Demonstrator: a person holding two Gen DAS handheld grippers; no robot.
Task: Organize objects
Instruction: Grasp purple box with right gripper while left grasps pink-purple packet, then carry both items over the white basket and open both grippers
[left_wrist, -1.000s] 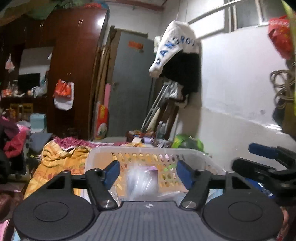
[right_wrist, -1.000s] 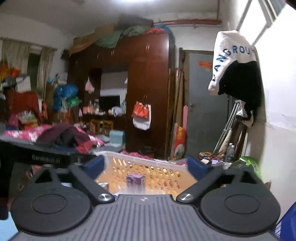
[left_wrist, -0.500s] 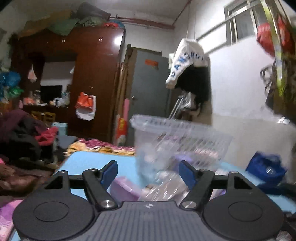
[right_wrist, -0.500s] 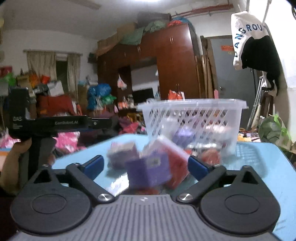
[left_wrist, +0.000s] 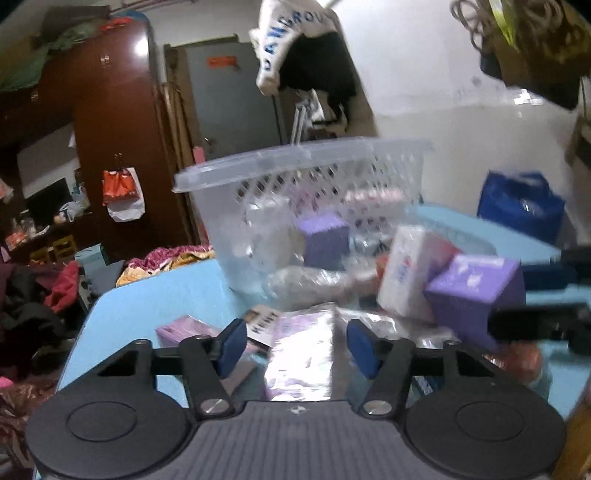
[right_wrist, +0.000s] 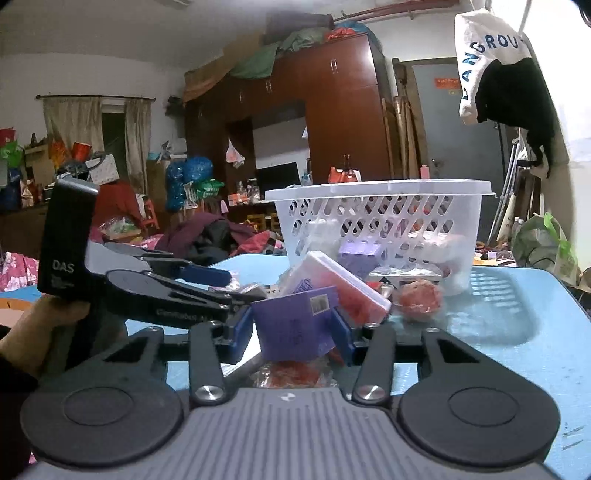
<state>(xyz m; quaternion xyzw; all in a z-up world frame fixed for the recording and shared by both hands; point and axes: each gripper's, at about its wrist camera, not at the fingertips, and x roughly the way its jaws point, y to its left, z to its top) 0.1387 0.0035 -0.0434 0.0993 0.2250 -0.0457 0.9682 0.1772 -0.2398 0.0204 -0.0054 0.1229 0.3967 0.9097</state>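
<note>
1. Two grippers are working low over a light blue table (right_wrist: 517, 332) in a crowded room, and you are holding one in each hand.
2. Your right gripper (right_wrist: 293, 332) is closing its blue pads on a purple box (right_wrist: 295, 325); the box is sitting tilted between them, with both pads against its sides.
3. Your left gripper (left_wrist: 295, 347) is also closing, with its pads partly apart. A silvery purple packet (left_wrist: 301, 354) is lying between them, but the pads are not touching it.
4. A white and red box (right_wrist: 340, 284) is leaning just behind the purple box, propped against the pile.
5. A white lattice basket (right_wrist: 380, 221) is standing behind the pile, with a smaller purple box (right_wrist: 360, 253) and other blurred items showing through its wall.
6. A red wrapped ball (right_wrist: 419, 299) is resting on the table in front of the basket.
7. In the right wrist view, your left gripper's black body is reaching in from the left, its tips just beside the purple box, crowding that side.
8. A dark wooden wardrobe (right_wrist: 332, 110) and a hanging white and black garment (right_wrist: 498, 66) are filling the background.
</note>
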